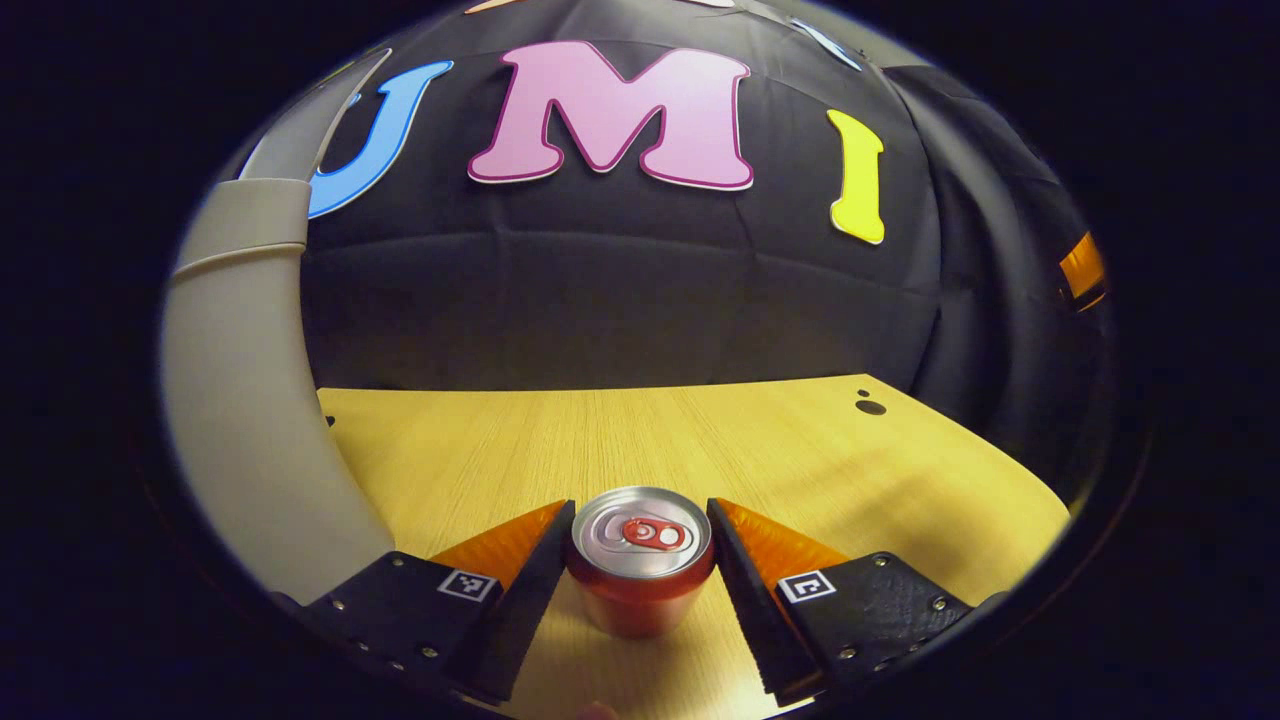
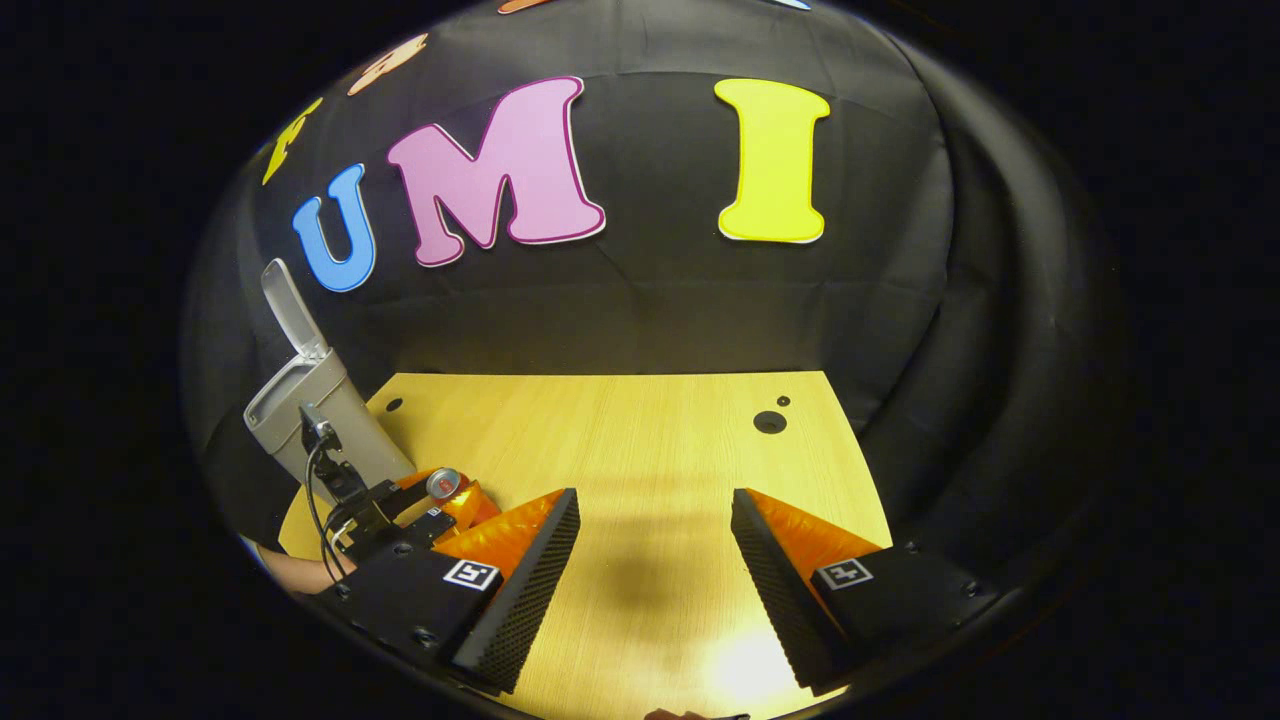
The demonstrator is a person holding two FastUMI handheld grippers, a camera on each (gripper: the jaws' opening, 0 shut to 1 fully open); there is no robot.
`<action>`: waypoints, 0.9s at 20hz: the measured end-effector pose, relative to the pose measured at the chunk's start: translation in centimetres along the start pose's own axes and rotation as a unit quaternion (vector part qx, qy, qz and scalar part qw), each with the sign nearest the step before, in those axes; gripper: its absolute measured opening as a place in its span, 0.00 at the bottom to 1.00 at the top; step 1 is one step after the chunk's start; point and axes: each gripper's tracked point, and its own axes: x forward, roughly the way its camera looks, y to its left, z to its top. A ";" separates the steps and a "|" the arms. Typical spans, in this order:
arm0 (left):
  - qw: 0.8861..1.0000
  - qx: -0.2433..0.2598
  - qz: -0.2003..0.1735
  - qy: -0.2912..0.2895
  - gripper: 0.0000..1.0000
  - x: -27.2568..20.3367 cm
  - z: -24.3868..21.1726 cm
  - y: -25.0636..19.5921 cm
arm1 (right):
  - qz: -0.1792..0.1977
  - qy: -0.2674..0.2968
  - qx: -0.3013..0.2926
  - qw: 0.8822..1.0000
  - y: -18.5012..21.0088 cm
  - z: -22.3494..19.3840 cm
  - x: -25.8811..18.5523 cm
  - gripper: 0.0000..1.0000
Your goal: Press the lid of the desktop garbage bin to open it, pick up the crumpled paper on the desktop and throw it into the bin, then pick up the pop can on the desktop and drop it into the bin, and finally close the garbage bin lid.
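Left claw [image 1: 640,560]: spread around the can, one finger on each side of it, close beside its walls; whether the fingers press it cannot be told.
Red pop can with silver top and red pull tab [image 1: 640,565]: upright on the desk, between the left claw's fingers in the left gripper view; in the right gripper view seen small [image 2: 443,485], between that farther claw's fingers, just in front of the bin.
Right claw [image 2: 655,560]: spread wide, nothing between the fingers, bare desk beneath the gap.
Farther left claw, seen from the right gripper view [image 2: 420,510]: low at the left, with black cables running up its body, a bit of a person's arm at the edge below it.
Light yellow wood-grain desk [image 1: 700,440]: carries the can and the bin; a dark round hole and a smaller one near the far right corner.
Grey plastic desktop garbage bin [image 2: 320,410]: stands at the desk's far left, close behind the can; in the left gripper view its grey wall [image 1: 240,400] rises large along the left side, very near.
Bin's grey flip lid [image 2: 290,305]: raised, tilted up and back from the far rim, mouth uncovered.
Black cloth wall [image 1: 620,300]: hangs behind the desk's far edge.
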 end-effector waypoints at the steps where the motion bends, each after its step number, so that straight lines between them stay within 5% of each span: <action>1: 1.000 0.001 0.001 0.004 0.87 0.1 -0.2 0.0 | -0.001 0.002 -0.001 1.000 -0.1 -0.2 0.0 0.99; 10: 1.000 -0.001 0.000 0.023 0.86 -0.7 -0.3 0.3 | -0.001 0.003 -0.002 1.000 -0.2 -0.5 -0.7 0.99; 18: 0.999 0.016 0.003 -0.039 0.85 -6.3 9.5 1.6 | 0.012 -0.005 -0.003 1.000 1.7 -0.9 -1.7 0.99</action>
